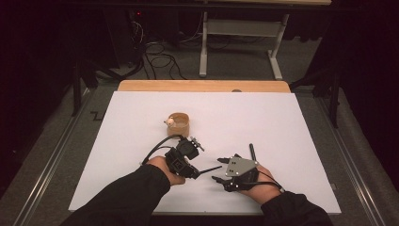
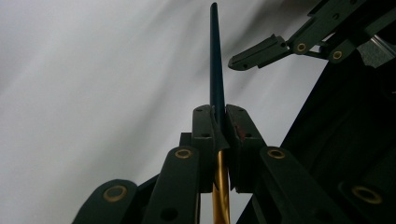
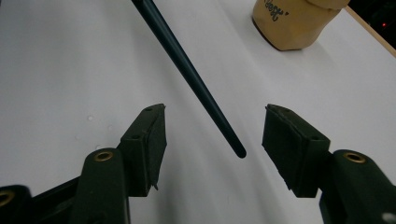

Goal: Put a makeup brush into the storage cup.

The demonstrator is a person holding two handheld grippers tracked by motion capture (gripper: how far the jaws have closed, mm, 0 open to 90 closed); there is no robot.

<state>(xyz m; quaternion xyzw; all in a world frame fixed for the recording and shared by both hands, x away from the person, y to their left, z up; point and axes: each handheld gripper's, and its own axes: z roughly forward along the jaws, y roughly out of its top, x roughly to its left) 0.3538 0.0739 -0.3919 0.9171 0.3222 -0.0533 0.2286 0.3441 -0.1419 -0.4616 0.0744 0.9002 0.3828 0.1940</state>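
Your left gripper (image 1: 203, 170) held a thin dark stick (image 2: 216, 65) clamped fast between its jaws, the stick's gold lower section (image 2: 221, 186) showing behind the pads in the left gripper view. The stick's dark tip (image 3: 239, 153) pointed toward your right gripper (image 1: 218, 170) and lay in the gap between its two jaws, touching neither pad. Those right jaws stood moderately apart (no grip on anything). Both grippers sat near the desk's (image 1: 291, 141) front edge, about midway along it, your left hand (image 1: 164, 169) and right hand (image 1: 263, 188) reaching in from that edge. A small tan cup (image 1: 179, 124) stood farther back on the white desk, left of centre and well apart from both grippers, with a pale object (image 1: 169, 122) at its rim, too small to tell.
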